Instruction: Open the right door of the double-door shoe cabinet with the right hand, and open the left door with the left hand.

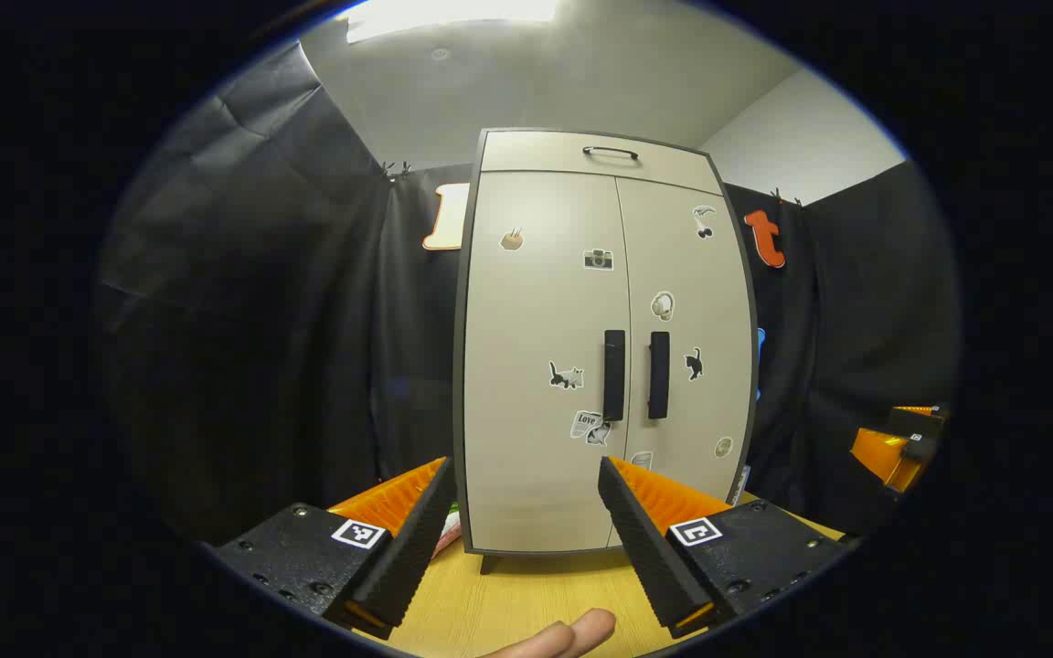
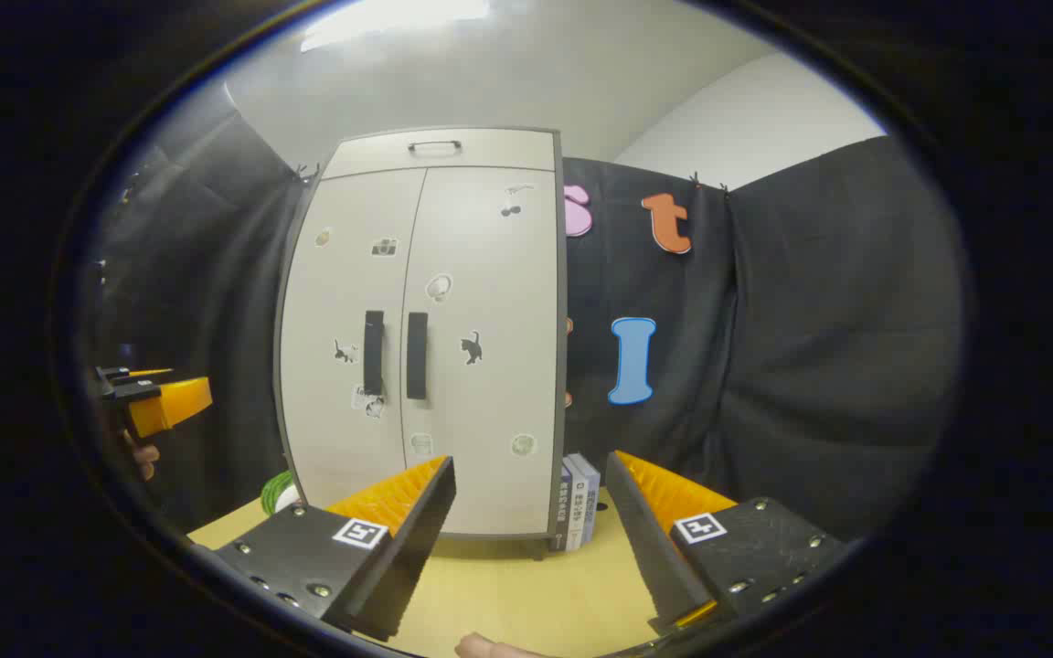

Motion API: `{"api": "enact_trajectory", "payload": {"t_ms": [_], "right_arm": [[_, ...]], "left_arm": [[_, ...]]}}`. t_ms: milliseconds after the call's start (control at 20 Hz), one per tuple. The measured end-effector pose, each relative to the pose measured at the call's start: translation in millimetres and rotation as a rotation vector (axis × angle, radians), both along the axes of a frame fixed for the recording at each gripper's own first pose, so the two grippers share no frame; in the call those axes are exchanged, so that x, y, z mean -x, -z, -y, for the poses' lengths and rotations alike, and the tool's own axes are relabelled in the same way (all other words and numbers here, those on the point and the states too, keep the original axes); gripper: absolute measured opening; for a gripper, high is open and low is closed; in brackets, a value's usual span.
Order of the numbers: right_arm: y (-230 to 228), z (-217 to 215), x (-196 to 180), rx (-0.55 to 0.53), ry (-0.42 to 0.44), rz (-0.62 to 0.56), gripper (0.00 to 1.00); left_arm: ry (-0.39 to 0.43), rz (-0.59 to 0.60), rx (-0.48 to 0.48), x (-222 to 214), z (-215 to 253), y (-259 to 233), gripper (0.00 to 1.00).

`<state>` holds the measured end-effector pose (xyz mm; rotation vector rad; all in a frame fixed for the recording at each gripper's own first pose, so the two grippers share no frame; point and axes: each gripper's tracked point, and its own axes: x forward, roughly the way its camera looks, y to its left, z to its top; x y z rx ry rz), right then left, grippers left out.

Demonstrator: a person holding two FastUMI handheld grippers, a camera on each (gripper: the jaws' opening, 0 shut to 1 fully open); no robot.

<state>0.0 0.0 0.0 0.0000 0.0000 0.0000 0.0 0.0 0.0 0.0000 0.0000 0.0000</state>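
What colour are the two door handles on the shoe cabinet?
Black door handles, clearest in the left gripper view.

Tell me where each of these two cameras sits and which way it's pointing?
Left gripper view: rides on the left tool, facing the shoe cabinet head-on; its open fingers and a fingertip show below.
Right gripper view: rides on the right tool, facing the cabinet from its right; open fingers and books show.
Shared: the closed doors, both handles, the wooden table, and each other's tool.
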Motion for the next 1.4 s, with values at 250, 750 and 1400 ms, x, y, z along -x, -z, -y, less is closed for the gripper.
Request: {"api": "enact_trajectory", "payload": {"t_ms": [250, 750, 1400], "right_arm": [[9, -3, -7, -0.009, -0.010, -0.011, 0.98], [31, -13, -24, 0.012, -0.047, -0.034, 0.98], [0, -87, -103, 0.028, -0.190, -0.018, 0.98]], "left_arm": [[0.007, 0.009, 0.025, -8, -6, 4, 0.97], [0.107, -0.015, 0.022, -9, 26, 21, 0.98], [0.065, 0.013, -0.004, -2, 15, 45, 0.97]]}}
